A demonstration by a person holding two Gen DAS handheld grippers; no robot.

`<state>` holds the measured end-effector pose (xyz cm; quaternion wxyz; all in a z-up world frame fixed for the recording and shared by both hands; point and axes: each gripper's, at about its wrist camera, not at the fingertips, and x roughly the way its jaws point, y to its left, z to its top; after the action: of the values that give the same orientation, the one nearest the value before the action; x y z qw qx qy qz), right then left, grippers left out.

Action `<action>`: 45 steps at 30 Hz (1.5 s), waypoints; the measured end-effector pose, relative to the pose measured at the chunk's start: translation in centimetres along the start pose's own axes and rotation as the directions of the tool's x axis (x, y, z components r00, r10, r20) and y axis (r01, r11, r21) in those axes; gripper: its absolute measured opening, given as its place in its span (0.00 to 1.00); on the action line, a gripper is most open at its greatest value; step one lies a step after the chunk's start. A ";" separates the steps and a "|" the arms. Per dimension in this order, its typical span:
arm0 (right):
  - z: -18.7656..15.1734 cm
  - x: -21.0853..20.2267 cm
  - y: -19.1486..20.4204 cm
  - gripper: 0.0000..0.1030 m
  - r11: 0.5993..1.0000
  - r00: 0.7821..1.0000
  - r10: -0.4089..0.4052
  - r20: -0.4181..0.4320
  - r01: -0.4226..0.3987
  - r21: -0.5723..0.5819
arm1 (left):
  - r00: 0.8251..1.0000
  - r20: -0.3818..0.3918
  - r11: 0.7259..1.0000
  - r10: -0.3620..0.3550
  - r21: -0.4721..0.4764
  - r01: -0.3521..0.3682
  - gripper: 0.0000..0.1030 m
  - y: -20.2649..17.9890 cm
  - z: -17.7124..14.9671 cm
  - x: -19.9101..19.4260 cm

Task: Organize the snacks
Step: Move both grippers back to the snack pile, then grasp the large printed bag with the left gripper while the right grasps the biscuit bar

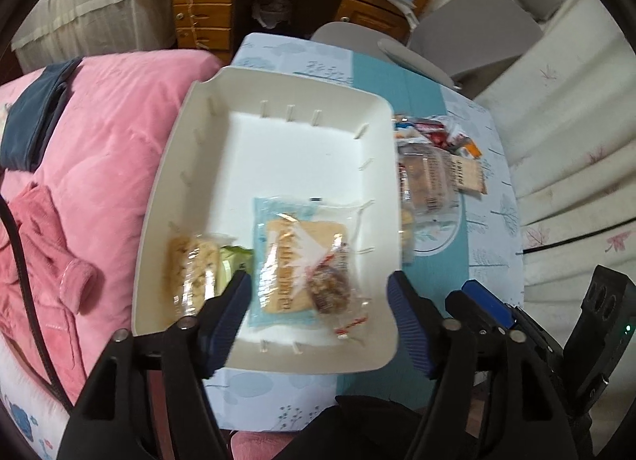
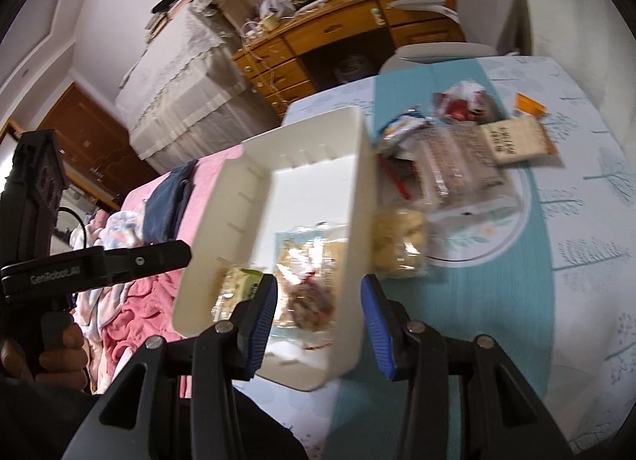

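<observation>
Left wrist view, from left to right: a pink quilt (image 1: 119, 134) with a dark blue garment (image 1: 35, 118) on it lies beside the tabletop (image 1: 489, 221), which wears a pale blue patterned cloth. On the tabletop stands a white plastic bin (image 1: 278, 110). Inside it, near the closer end, lie a clear-wrapped oat bar (image 1: 190, 269) by the left wall, a cracker pack in a light blue wrapper (image 1: 294, 257) in the middle, and a small clear-wrapped brown sweet (image 1: 330, 289) resting on that pack. The left tongs (image 1: 320, 285) hang over this end of the bin with their blue-padded jaws standing apart, nothing pressed between them; the cracker pack lies below the gap. Right of the bin, a heap of loose snacks (image 1: 433, 165) lies on the cloth, and the blue tip of the right tongs (image 1: 487, 303) shows at the lower right.

Right wrist view, left to right: a hand (image 2: 43, 356) grips the black handle of the left tool, then comes the bin (image 2: 254, 189) with the same three packs blurred inside. The right tongs (image 2: 318, 293) straddle the bin's right wall, jaws apart and clamped on nothing. Beyond the wall lie a clear bag of pale biscuits (image 2: 397, 241) and a brown printed packet (image 2: 512, 138).
</observation>
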<state>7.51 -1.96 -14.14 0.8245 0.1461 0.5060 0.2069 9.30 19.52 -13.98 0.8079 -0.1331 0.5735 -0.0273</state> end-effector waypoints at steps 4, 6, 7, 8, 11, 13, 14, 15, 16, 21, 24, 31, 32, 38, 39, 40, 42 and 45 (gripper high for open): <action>0.2 -0.7 -2.0 0.43 0.999 1.000 -0.026 -0.010 0.026 0.021 | 1.000 0.007 1.000 -0.012 0.020 0.012 0.72 -2.5 0.3 0.4; 0.5 -1.0 -3.1 0.43 0.999 0.999 -0.033 -0.014 0.033 0.028 | 1.000 0.009 1.000 -0.008 0.023 0.008 0.73 -3.8 0.5 0.7; 0.7 -1.1 -3.7 0.43 0.999 0.999 -0.038 -0.018 0.038 0.031 | 1.000 0.010 1.000 -0.008 0.023 0.008 0.74 -4.3 0.6 0.8; 0.8 -1.2 -4.3 0.43 0.998 0.999 -0.043 -0.023 0.044 0.034 | 1.000 0.010 1.000 -0.009 0.019 0.009 0.77 -5.0 0.7 1.0; 1.1 -1.4 -6.3 0.43 0.997 0.998 -0.050 -0.035 0.052 0.051 | 1.000 -0.004 1.000 -0.018 0.009 0.018 0.80 -6.5 1.0 1.7; 1.6 -1.5 -7.6 0.43 0.996 0.996 -0.075 -0.045 0.077 0.042 | 1.000 -0.012 1.000 -0.012 0.011 0.012 0.80 -7.9 1.2 2.3; 1.7 -1.5 -8.1 0.43 0.996 0.996 -0.083 -0.045 0.084 0.034 | 1.000 -0.015 1.000 -0.008 0.012 0.008 0.80 -8.6 1.3 2.7; 2.0 -1.5 -8.7 0.43 0.996 0.995 -0.084 -0.046 0.086 0.029 | 1.000 -0.017 1.000 -0.005 0.012 0.005 0.81 -9.1 1.4 2.9; 2.2 -1.5 -9.3 0.43 0.996 0.995 -0.085 -0.049 0.086 0.028 | 1.000 -0.019 1.000 -0.003 0.013 0.003 0.81 -9.7 1.5 3.2; 3.6 -1.2 -11.9 0.43 0.996 0.994 -0.089 -0.060 0.091 0.026 | 0.999 -0.030 1.000 0.019 0.018 -0.018 0.83 -12.9 2.4 5.2; 4.7 -0.7 -13.5 0.43 0.995 0.993 -0.097 -0.061 0.098 0.013 | 0.999 -0.038 1.000 0.025 0.016 -0.025 0.84 -14.6 3.1 6.6; 7.3 1.0 -17.3 0.43 0.996 0.995 -0.082 -0.057 0.083 0.011 | 0.997 -0.061 0.998 0.056 0.028 -0.055 0.84 -18.3 5.4 10.7; 7.6 1.2 -17.8 0.43 0.996 0.995 -0.084 -0.054 0.085 0.011 | 0.996 -0.066 0.998 0.059 0.029 -0.057 0.84 -18.7 5.7 11.3; 9.9 2.8 -21.0 0.44 0.996 0.996 -0.085 -0.015 0.085 0.037 | 0.992 -0.096 0.996 0.087 0.028 -0.085 0.85 -20.2 8.0 15.0; 10.3 3.1 -21.6 0.44 0.996 0.997 -0.083 -0.009 0.083 0.042 | 0.990 -0.105 0.996 0.092 0.022 -0.090 0.88 -20.3 8.4 15.7; 10.6 3.5 -22.0 0.44 0.996 0.997 -0.081 -0.007 0.081 0.046 | 0.989 -0.112 0.995 0.096 0.016 -0.095 0.90 -20.4 8.8 16.4; 11.3 4.5 -23.2 0.44 0.996 0.997 -0.073 -0.006 0.074 0.059 | 0.987 -0.127 0.995 0.103 0.002 -0.104 0.90 -20.5 9.5 17.7; 12.0 5.7 -24.3 0.44 0.996 0.999 -0.054 -0.001 0.054 0.066 | 0.985 -0.133 0.994 0.106 -0.010 -0.108 0.90 -20.6 10.3 19.1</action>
<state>25.23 -20.75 -24.21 0.8247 0.1598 0.5160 0.1678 27.67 -2.21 -23.30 0.7672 -0.1069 0.6323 0.0124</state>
